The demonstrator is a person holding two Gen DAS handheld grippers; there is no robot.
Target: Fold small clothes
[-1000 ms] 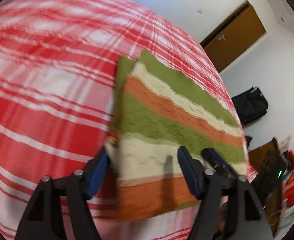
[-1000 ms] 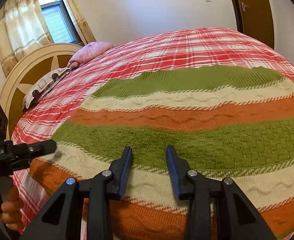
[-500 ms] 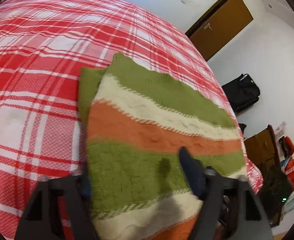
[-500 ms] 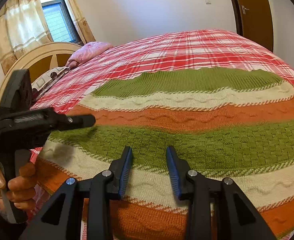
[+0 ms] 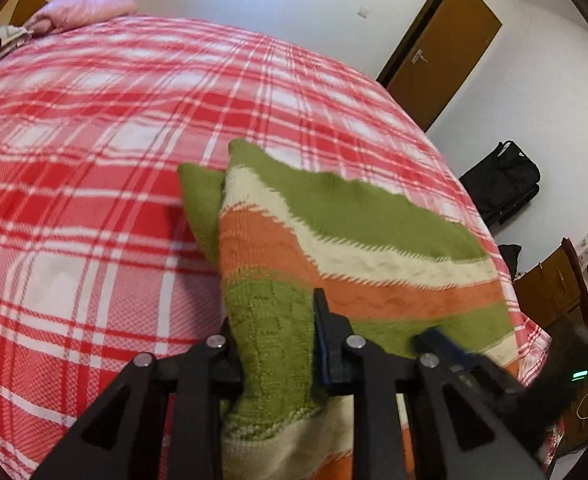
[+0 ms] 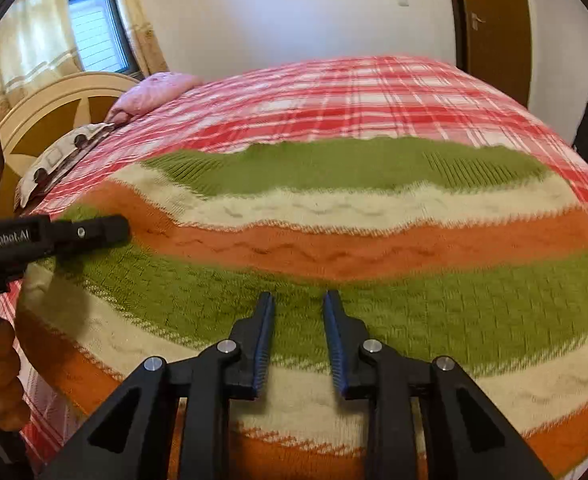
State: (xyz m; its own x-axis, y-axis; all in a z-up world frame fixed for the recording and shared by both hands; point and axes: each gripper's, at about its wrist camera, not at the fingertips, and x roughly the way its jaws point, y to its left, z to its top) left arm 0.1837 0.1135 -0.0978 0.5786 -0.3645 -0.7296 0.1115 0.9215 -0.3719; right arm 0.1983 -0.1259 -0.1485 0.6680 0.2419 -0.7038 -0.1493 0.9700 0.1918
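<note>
A knitted garment (image 6: 353, 240) striped green, cream and orange lies on the red plaid bed (image 6: 373, 88). My left gripper (image 5: 274, 344) is shut on the garment's (image 5: 333, 240) left edge and lifts it, so a fold bunches between its fingers. In the right wrist view the left gripper (image 6: 90, 232) shows at the garment's left side, held by a hand. My right gripper (image 6: 297, 320) is open, with its fingertips just above the lower green stripe and nothing between them.
A pink pillow (image 6: 154, 92) and a cream headboard (image 6: 54, 100) are at the far end of the bed. A brown door (image 5: 441, 48), a black bag (image 5: 505, 180) on the floor and clutter (image 5: 573, 312) lie beyond the bed's right edge.
My left gripper has moved in from the bed edge onto the garment's left side, closed on it and raised it. The right gripper has barely moved.
</note>
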